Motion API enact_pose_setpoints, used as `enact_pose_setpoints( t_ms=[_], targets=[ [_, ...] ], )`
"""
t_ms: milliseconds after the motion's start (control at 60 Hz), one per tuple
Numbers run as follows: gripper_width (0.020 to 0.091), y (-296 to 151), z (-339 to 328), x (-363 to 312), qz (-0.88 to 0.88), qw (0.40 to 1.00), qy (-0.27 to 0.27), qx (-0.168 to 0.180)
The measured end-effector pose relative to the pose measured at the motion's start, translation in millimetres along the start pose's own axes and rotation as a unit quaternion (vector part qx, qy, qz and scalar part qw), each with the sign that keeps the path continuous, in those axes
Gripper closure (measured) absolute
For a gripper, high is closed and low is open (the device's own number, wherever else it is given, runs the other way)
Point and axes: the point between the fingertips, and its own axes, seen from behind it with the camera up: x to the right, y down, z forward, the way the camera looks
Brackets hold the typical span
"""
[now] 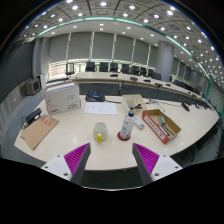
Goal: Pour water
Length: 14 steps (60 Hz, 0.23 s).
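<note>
- The tongs [112, 158] are seen spread wide, with nothing held between the two magenta-padded fingers [76, 157]; only bare bench surface lies between them.
- The tongs are held level and raised somewhat above the pale bench [70, 140], pointed forward toward the things at its middle.
- Beyond the fingers, well apart from them, a clear plastic bottle with a red label [127, 126] stands upright; just beside it stands a translucent white plastic cup [100, 132].
- No grasp has been made and nothing is judged to be poured yet; approach, gripping of the bottle, and tilting over the cup are all left to do.
- Farther off, a white cardboard box [62, 97] and a red-edged open box [162, 125] rest on the bench.
</note>
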Motion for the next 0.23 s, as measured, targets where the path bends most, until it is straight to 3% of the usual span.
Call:
enact_pose_setpoints(
  t_ms=[233],
  targets=[
    [0.0242, 7.7, -5.8, -11.1, -0.011, 1.0, 0.01, -0.002]
  ],
)
